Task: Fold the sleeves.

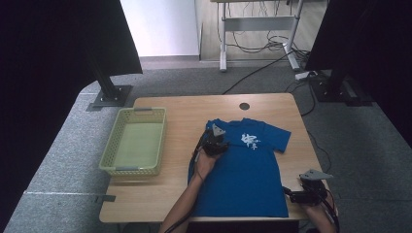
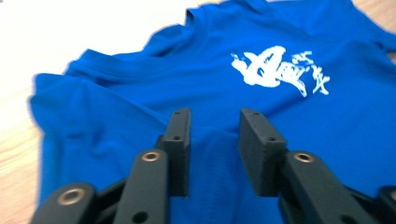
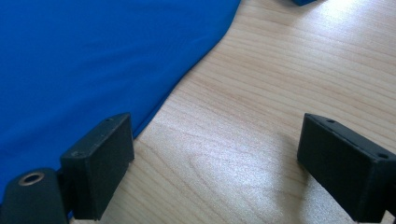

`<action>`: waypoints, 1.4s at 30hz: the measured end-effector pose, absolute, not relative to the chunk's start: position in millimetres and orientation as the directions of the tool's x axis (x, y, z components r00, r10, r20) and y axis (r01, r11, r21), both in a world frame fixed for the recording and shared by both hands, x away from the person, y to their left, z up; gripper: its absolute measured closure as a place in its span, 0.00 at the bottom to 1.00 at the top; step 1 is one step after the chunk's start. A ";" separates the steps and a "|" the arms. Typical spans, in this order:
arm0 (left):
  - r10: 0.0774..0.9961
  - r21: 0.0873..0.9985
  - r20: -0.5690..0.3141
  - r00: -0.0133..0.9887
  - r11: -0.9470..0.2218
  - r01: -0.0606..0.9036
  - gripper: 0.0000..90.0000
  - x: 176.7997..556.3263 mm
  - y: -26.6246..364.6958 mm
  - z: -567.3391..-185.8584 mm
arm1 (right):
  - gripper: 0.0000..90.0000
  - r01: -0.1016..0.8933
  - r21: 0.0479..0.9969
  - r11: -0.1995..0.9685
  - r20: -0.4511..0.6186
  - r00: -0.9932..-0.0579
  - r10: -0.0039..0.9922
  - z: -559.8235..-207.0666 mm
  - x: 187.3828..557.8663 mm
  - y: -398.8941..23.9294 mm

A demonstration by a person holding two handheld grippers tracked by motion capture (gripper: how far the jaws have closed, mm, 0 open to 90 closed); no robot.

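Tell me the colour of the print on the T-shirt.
White print on the blue T-shirt; clearest in the left gripper view.

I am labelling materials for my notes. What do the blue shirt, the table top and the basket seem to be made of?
Blue T-shirt with white print: soft knit fabric, probably cotton; it drapes and creases. Light table top: wood or wood-look laminate, satin finish; grain lines, soft sheen. Pale green basket: likely moulded plastic; regular lattice walls.

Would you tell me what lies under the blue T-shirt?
The blue T-shirt lies flat on the wooden table, whose bare top shows around it. Whatever might sit beneath the cloth is covered and cannot be seen.
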State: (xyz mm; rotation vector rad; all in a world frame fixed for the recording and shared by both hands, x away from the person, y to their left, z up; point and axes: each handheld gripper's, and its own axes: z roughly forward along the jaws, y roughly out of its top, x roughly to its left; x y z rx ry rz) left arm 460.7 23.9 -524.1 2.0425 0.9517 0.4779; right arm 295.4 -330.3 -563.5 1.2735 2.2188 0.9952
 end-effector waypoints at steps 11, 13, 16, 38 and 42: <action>0.810 0.791 0.019 0.586 -0.371 0.487 0.51 455.6 64.2 -515.3 | 0.12 0.581 0.743 0.333 0.011 -0.508 0.861 -563.5 295.4 -330.3; 0.816 0.789 0.015 0.577 -0.364 0.495 0.49 454.6 72.3 -515.5 | 0.12 0.581 0.743 0.333 0.011 -0.508 0.861 -563.5 295.4 -330.3; 0.827 0.786 0.014 0.563 -0.357 0.504 0.46 452.9 81.6 -516.0 | 0.12 0.581 0.743 0.333 0.011 -0.508 0.861 -563.5 295.4 -330.3; 0.881 0.761 0.018 0.472 -0.318 0.566 0.38 438.1 120.1 -544.7 | 0.12 0.582 0.743 0.332 0.012 -0.506 0.862 -563.5 295.4 -330.2; 0.914 0.759 0.034 0.404 -0.286 0.584 0.39 440.6 126.6 -548.9 | 0.12 0.582 0.743 0.331 0.012 -0.506 0.862 -563.5 295.4 -330.1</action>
